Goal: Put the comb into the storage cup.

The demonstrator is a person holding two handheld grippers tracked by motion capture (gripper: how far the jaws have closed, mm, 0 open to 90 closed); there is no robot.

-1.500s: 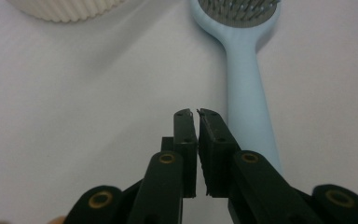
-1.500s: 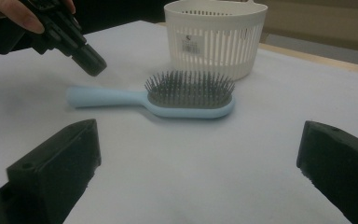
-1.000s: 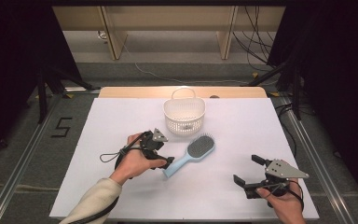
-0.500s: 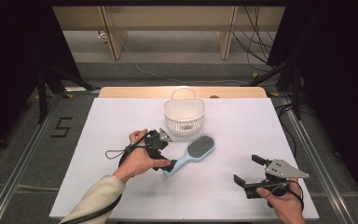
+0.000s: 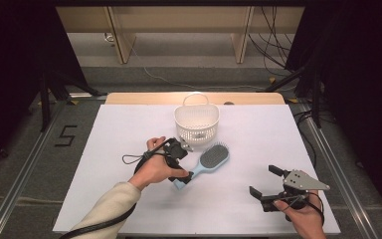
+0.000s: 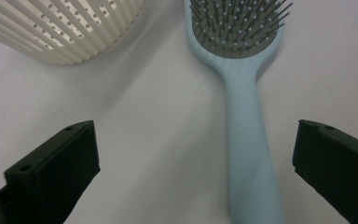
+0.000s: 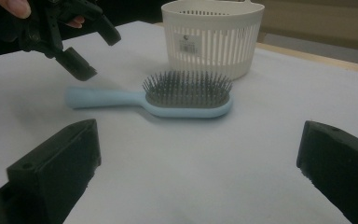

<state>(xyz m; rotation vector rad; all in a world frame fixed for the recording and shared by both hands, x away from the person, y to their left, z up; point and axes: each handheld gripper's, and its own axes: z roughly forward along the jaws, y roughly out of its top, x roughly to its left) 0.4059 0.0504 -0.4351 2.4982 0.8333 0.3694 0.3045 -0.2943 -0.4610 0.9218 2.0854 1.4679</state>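
A light blue hairbrush [image 5: 210, 160] lies bristles up on the white table [image 5: 129, 129], its handle pointing to the near left. My left gripper [image 5: 183, 163] is open at the handle's end. In the left gripper view the handle [image 6: 249, 140] runs between the wide jaws of this gripper [image 6: 196, 154], nearer the right one, and neither pad touches it. These jaws have just been opening. A white slatted basket [image 5: 196, 122] stands just behind the brush. At the near right, my right gripper [image 5: 266, 180] is open and holds nothing; it faces the brush [image 7: 186, 95] and basket [image 7: 212, 37].
The right gripper view takes in the left gripper [image 7: 93, 46] above the handle's end. A wooden strip [image 5: 144, 98] borders the table's far edge. Metal rails [image 5: 328, 159] run along both sides. White surface lies free to the left and right of the brush.
My left hand has slid right, toward the brush, and its jaws now straddle the handle's end. The right hand, brush and basket have stayed put.
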